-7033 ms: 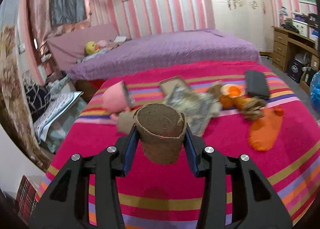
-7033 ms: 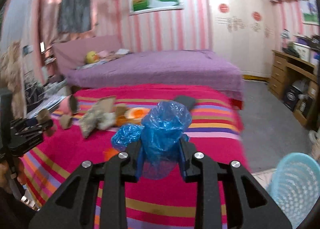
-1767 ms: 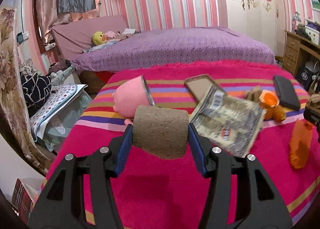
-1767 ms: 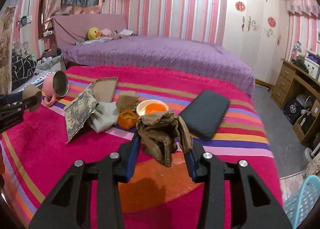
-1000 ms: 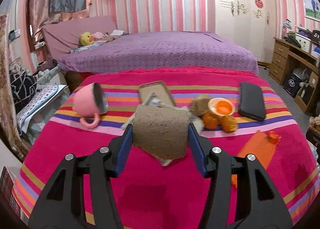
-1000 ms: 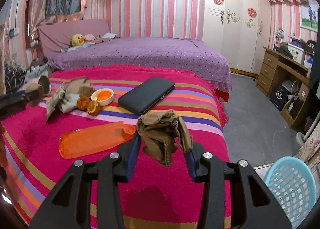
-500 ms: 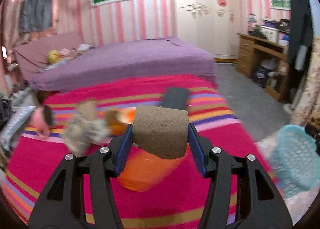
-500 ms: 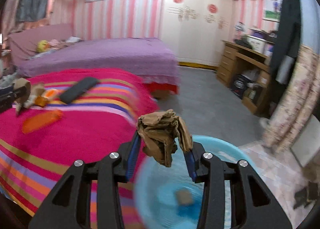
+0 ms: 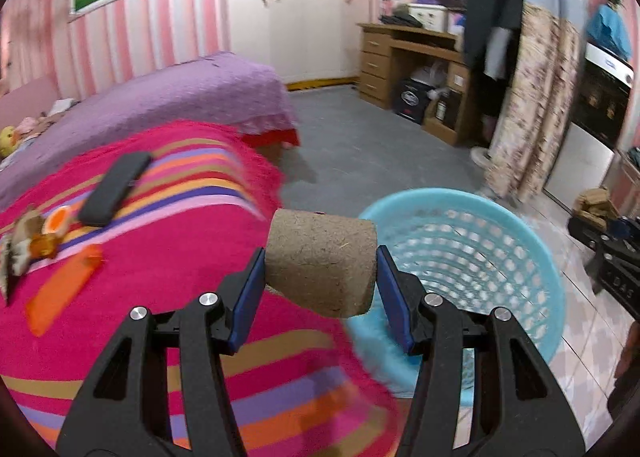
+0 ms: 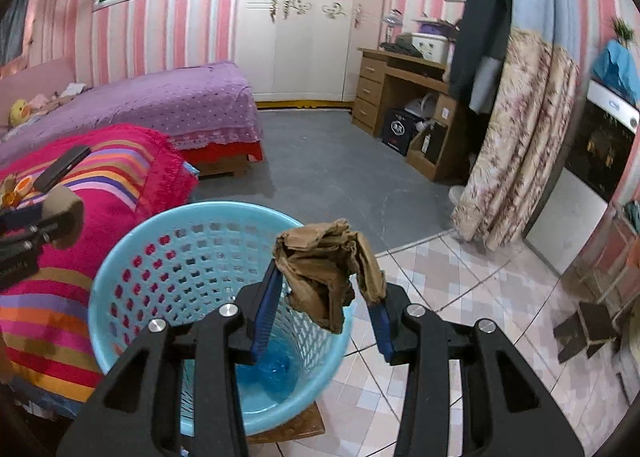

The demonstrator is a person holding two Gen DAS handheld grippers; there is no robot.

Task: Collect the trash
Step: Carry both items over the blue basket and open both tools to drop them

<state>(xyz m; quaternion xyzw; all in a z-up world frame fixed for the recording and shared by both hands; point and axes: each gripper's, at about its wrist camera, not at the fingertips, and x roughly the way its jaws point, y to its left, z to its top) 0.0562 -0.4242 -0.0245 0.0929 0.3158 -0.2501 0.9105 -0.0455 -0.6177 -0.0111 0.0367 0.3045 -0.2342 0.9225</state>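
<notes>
My left gripper [image 9: 320, 281] is shut on a brown fibre pot [image 9: 322, 259], held over the bed edge just left of the light blue mesh basket [image 9: 480, 241]. My right gripper [image 10: 322, 301] is shut on a crumpled brown paper wad [image 10: 326, 267], held above the right rim of the basket [image 10: 120, 269]. A blue plastic bag [image 10: 276, 367] lies in the basket's bottom. The left gripper with its pot [image 10: 60, 217] shows at the left of the right wrist view. The right gripper [image 9: 612, 257] shows at the right edge of the left wrist view.
The striped pink bed [image 9: 160, 257] still carries an orange wrapper [image 9: 60, 289], a black case [image 9: 114, 187] and orange peel scraps [image 9: 44, 237]. A purple bed [image 10: 160, 101], a wooden desk [image 10: 404, 85] and a floral curtain [image 10: 520, 137] stand around the grey floor.
Both grippers have swung right, away from the bed towards the basket. The right gripper's wad now hangs over the basket's rim, and the left gripper's pot has come up beside the basket.
</notes>
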